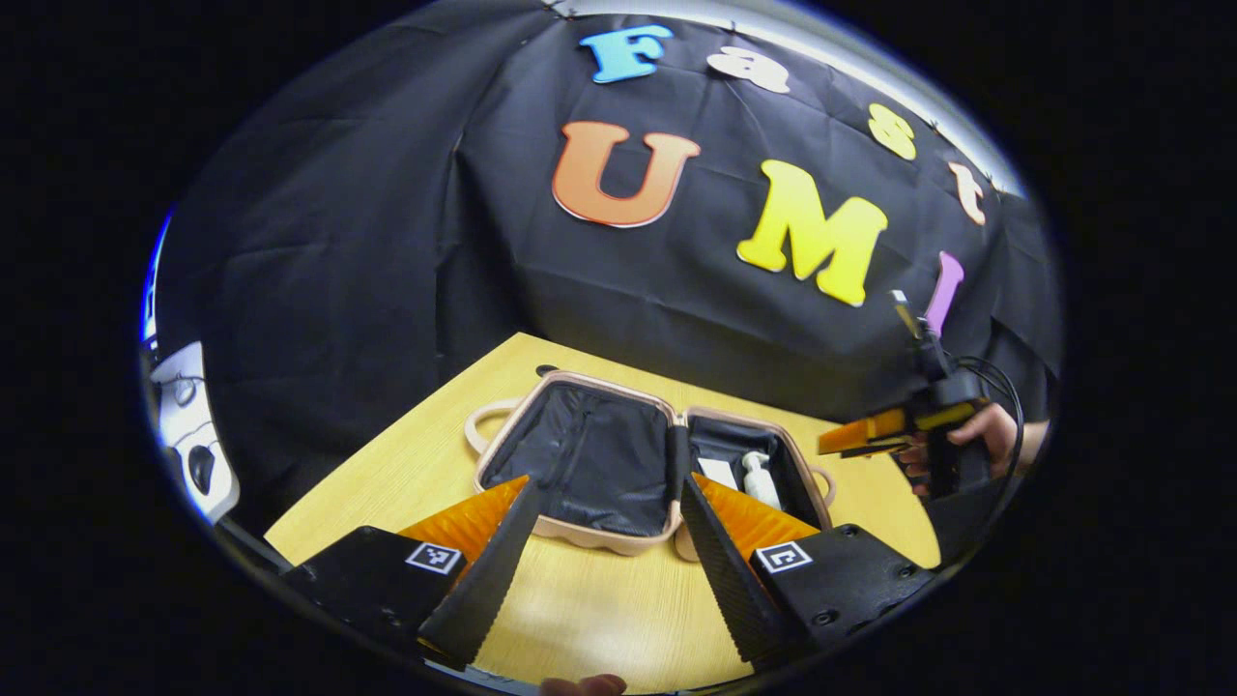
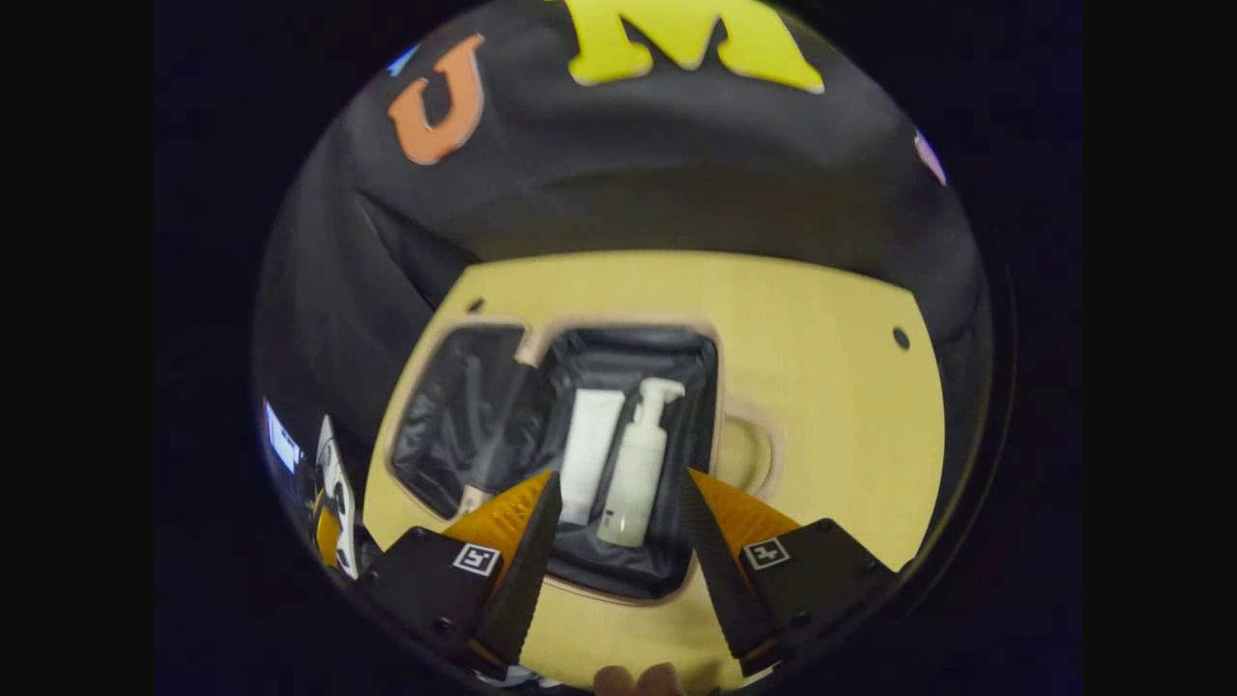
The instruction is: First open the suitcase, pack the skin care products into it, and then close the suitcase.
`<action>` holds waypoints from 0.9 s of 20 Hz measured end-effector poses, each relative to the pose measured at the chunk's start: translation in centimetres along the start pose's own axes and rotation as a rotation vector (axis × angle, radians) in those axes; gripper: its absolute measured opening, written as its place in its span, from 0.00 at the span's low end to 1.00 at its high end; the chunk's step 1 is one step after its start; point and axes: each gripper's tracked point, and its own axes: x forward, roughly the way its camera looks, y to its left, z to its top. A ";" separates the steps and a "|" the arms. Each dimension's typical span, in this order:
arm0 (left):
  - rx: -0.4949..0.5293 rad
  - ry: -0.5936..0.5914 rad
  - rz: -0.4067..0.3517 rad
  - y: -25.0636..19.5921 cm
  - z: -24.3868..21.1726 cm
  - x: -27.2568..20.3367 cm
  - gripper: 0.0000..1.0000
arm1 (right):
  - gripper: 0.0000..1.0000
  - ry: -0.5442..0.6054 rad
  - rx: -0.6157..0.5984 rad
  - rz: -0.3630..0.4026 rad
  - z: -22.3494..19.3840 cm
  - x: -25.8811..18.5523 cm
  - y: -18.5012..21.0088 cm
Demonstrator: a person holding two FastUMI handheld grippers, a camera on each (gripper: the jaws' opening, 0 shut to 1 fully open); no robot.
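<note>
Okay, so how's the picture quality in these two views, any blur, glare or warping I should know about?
Left gripper view: sharp, evenly lit, but the fisheye bends the table edges; the suitcase reads clearly. Right gripper view: softer and dimmer, slightly blurred; the tube and pump bottle still stand out against the dark lining. No strong glare in either.

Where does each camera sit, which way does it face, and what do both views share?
Left gripper view: rides the left gripper, open, looking across the table at the open suitcase; the right gripper and a hand show farther off.
Right gripper view: rides the right gripper, open, looking down over the tube and pump bottle.
Shared: suitcase, both products, table.
</note>
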 end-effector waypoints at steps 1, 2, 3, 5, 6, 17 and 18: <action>-0.050 -0.006 -0.008 1.4 0.2 1.0 0.95 | 0.73 -0.098 -0.049 0.029 1.5 -2.2 0.4; -0.099 -0.002 -0.019 2.9 0.1 2.0 0.95 | 0.73 -0.189 -0.099 0.050 3.0 -4.5 0.9; -0.146 0.008 -0.029 4.2 -0.1 3.0 0.94 | 0.73 -0.269 -0.148 0.068 4.5 -7.0 1.2; -0.238 0.019 -0.062 6.8 -0.3 4.9 0.95 | 0.73 -0.395 -0.227 0.102 6.4 -11.3 2.0; -0.276 0.025 -0.074 8.0 -0.3 5.8 0.94 | 0.73 -0.447 -0.260 0.110 7.0 -13.2 2.3; -0.766 0.075 -0.206 15.5 -1.2 15.1 0.95 | 0.72 -0.526 -0.190 0.003 9.7 -16.8 -1.5; -0.797 0.090 -0.206 15.7 -1.6 15.7 0.95 | 0.72 -0.530 -0.203 -0.006 10.0 -16.9 -1.6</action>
